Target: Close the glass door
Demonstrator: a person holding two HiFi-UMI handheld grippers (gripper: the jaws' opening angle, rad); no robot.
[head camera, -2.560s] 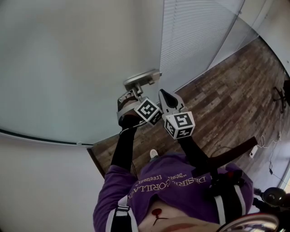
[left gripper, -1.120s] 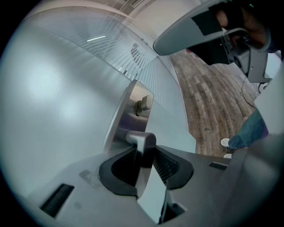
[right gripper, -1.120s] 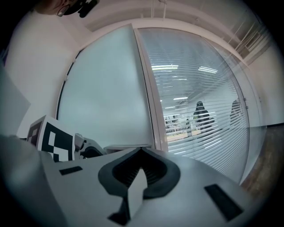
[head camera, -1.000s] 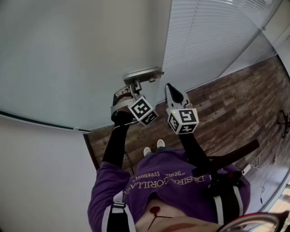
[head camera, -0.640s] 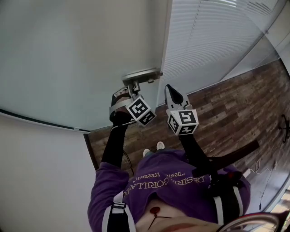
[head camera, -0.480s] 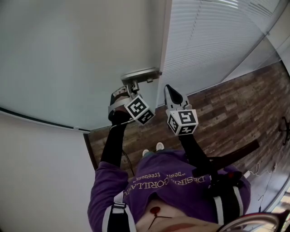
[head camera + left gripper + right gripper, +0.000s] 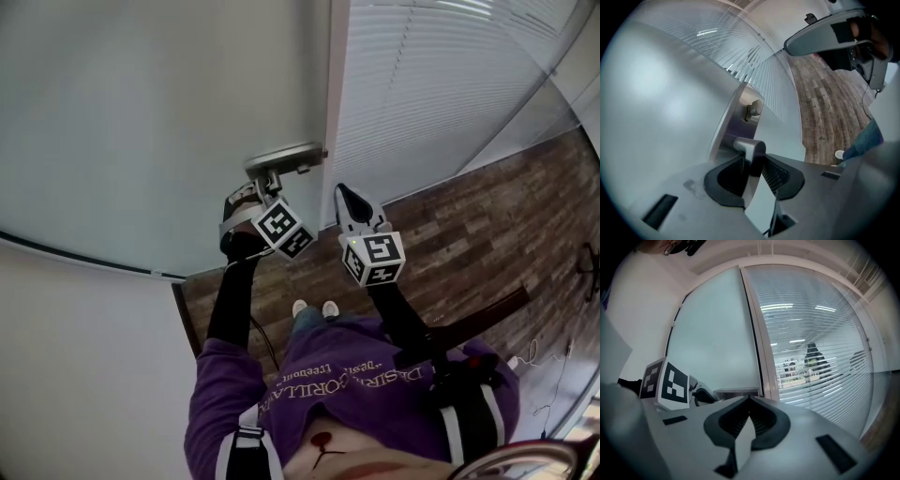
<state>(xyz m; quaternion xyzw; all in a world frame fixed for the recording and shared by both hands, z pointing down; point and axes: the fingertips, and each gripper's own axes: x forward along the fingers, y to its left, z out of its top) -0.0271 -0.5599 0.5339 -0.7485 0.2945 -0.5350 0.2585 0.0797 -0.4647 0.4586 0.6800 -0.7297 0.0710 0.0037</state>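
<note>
Glass door (image 7: pixel 141 112) edge beside blinds panel (image 7: pixel 431 84); L gripper (image 7: pixel 266 185) clamps handle (image 7: pixel 284 159).

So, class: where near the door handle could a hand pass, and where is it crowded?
Free: before the frosted door left of the handle, and over the floor right of the right gripper. Crowded: the handle, clamped by the left gripper.

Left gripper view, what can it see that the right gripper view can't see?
Only the left gripper view shows the lock knob above the handle and a shoe on the floor. Only the right gripper view shows a black-and-white cube and a person behind the blinds. Both show the frosted glass door, the blinds and the metal handle, which the left gripper clamps.
</note>
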